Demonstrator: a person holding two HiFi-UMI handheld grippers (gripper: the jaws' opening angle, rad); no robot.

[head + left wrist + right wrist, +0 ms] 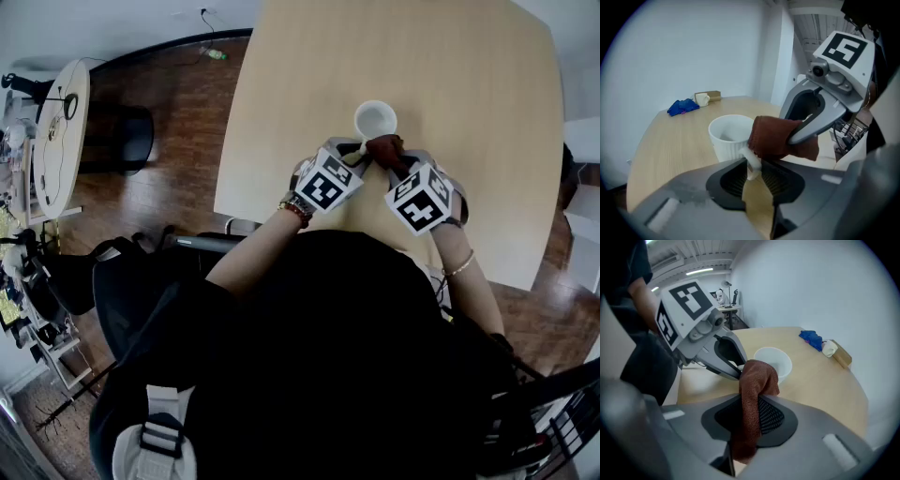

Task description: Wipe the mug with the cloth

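At the left, the left gripper has its jaws closed on the handle of the white mug. The mug stands upright on the table, near the edge where the person sits, and it looks empty inside. Just right of the handle, the brown cloth is bunched against the side of the mug below the rim, and it seems to touch it. At the right, the right gripper has this cloth clenched between its jaws, with a tail of it hanging below them.

I judge that the wiping step itself is in hand: the mug is steadied by its handle and the cloth is already at its wall. The next move calls for rubbing the cloth along the outer wall and perhaps over the rim. The left jaws must hold firm, so that the mug does not turn or tip under the push.
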